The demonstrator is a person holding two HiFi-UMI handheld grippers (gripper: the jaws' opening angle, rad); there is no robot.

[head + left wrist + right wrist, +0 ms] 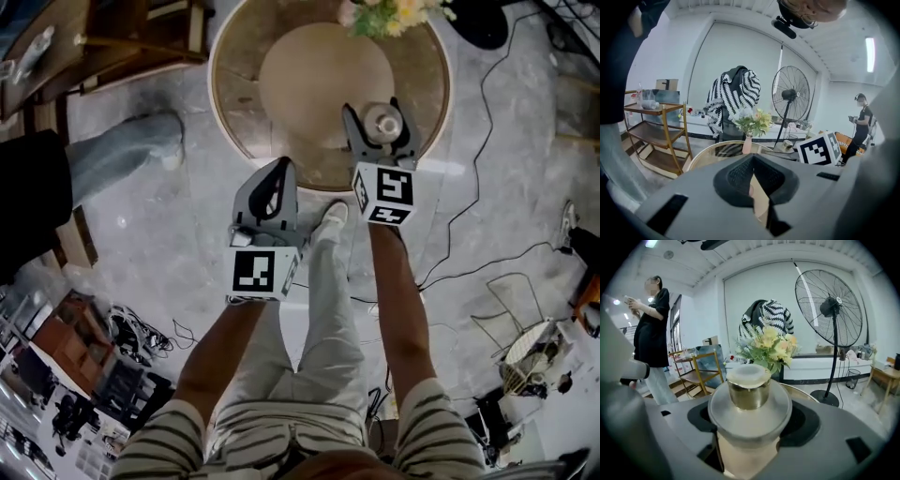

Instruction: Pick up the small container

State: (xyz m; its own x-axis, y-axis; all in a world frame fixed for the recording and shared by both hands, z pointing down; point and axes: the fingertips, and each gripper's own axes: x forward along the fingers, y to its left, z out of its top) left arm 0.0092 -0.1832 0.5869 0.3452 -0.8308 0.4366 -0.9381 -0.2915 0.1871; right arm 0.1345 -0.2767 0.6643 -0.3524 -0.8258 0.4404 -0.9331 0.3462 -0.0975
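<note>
The small container (384, 121), a round pale jar with a wide lid and a gold knob (749, 394), sits between the jaws of my right gripper (380, 117) over the near part of the round table (234, 94). Both black pads hug the jar's sides, so the right gripper (750, 427) is shut on it. My left gripper (279, 169) hangs lower and to the left, just off the table's near rim, above the floor. Its jaws (752, 180) meet in a narrow V and hold nothing.
A beige round mat (309, 66) covers the table's middle, and a vase of flowers (389, 14) stands at the far edge. Cables (487, 187) trail over the floor on the right. A wooden shelf (656, 136), a standing fan (829, 305) and a person (654, 333) are nearby.
</note>
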